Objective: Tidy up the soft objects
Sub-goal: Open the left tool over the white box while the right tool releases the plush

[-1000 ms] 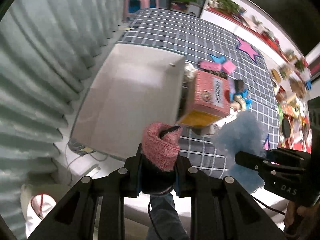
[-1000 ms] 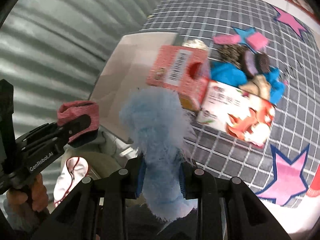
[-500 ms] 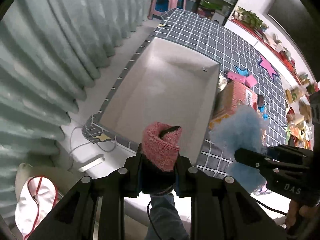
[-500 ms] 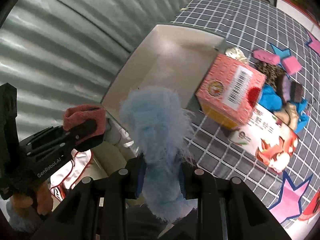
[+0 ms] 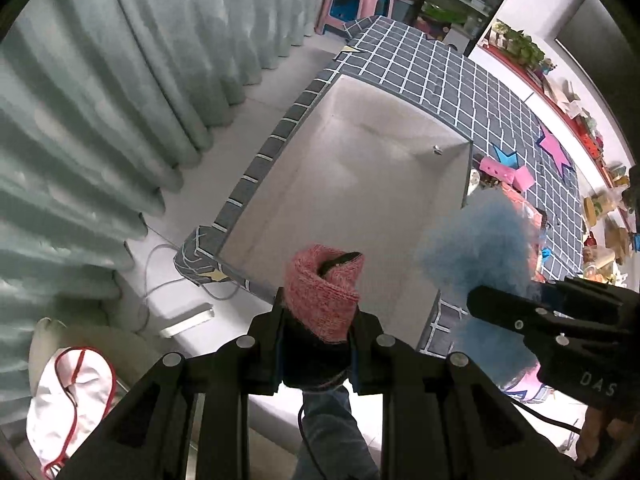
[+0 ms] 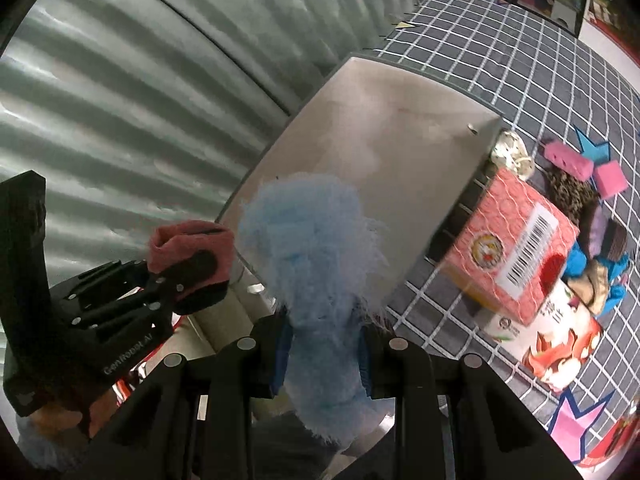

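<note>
1. Left claw was clamped on a rolled pink knit sock with a dark inner part; right claw was clamped on a fluffy light-blue plush item. Both were held in the air over the near end of the white box, side by side and close together.
2. Risk: both claws sat above the near rim, not over the middle. Judged that a release here could send the sock off the near table edge to the floor, where a white cloth and a cable lay.
3. Risk: the plush fibres spread wide past the pads; they might snag on the claw and not fall cleanly, or brush the sock's claw, given how near the two were.
4. Risk: the plush blocked much of the right wrist view, so the aim into the box looked poor.
5. Containers: the white box stood at the corner of the grid-cloth table beside the curtain, and looked empty apart from a tiny fitting on its far wall.
6. A pink carton touched the box's right side; its contents were not visible. More soft items stayed piled beyond it.
</note>
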Motion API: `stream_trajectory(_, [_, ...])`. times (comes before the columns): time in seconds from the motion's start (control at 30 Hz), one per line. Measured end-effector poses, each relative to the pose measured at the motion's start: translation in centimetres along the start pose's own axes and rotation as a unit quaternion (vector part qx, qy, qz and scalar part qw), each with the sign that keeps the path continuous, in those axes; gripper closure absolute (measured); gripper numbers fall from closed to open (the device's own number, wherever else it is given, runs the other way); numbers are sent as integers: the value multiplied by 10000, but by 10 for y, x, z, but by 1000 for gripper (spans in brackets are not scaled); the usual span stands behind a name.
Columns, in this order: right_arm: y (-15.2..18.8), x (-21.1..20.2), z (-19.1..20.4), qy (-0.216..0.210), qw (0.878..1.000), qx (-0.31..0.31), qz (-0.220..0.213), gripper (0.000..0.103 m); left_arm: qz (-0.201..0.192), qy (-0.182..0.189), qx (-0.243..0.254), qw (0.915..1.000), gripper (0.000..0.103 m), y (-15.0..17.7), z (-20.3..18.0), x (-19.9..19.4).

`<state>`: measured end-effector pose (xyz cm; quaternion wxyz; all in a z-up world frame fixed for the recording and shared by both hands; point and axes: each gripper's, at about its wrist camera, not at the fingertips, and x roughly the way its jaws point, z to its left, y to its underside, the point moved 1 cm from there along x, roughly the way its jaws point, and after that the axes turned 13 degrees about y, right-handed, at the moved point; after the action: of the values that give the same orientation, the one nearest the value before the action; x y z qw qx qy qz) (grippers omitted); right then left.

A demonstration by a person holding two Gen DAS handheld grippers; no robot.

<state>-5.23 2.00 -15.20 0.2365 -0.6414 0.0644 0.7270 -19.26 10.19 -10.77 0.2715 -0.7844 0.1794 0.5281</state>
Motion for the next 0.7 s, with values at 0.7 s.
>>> stream_trajectory(0.7, [-37, 38, 19, 91, 9995, -213, 226, 73, 315, -241, -2, 9992, 77, -21, 19, 39])
